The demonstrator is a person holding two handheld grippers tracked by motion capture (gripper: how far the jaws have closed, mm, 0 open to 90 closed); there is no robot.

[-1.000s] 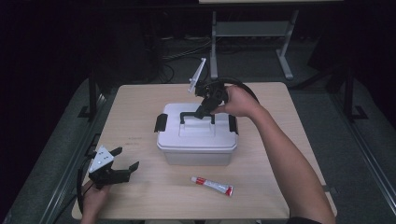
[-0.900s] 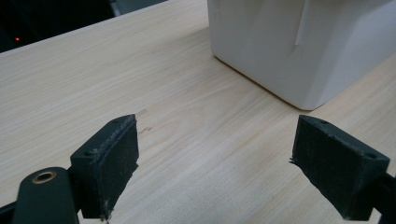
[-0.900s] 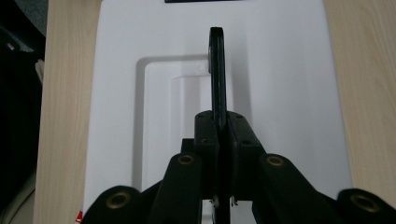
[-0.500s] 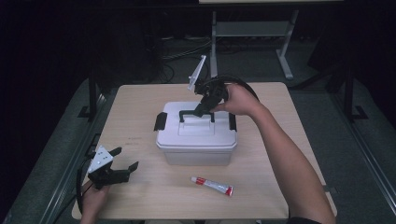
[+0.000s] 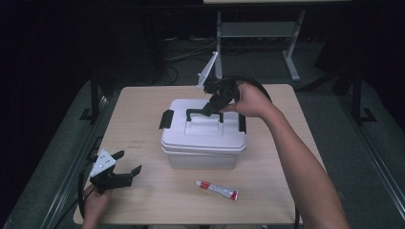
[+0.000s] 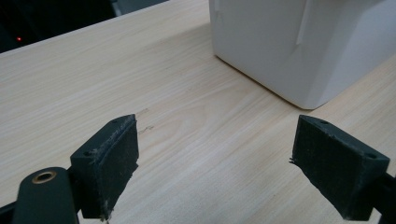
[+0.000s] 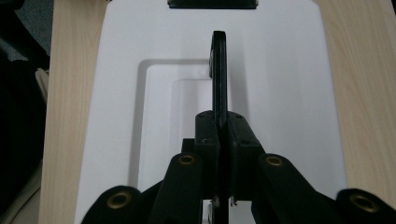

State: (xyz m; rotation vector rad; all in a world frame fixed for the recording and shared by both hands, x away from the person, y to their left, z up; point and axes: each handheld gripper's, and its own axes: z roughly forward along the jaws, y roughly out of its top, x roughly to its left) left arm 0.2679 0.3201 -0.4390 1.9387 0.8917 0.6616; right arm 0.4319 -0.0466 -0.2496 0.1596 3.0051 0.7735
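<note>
My right claw is clenched on the black handle of the white box, which sits mid-surface; my left claw rests released near the front left corner. To lift well, I judge I should pull straight up, keeping the handle centred so the box hangs level and clears the tube.

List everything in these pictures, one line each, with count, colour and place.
wooden table: one, light wood, under everything.
white plastic storage box: one, white, black side latches, table centre.
black carry handle: one, black, raised on the box lid.
small white tube with a red cap: one, white and red, lying in front of the box.
right gripper: one, black, shut on the handle.
left gripper: one, black, jaws wide open, near the table's front left.
</note>
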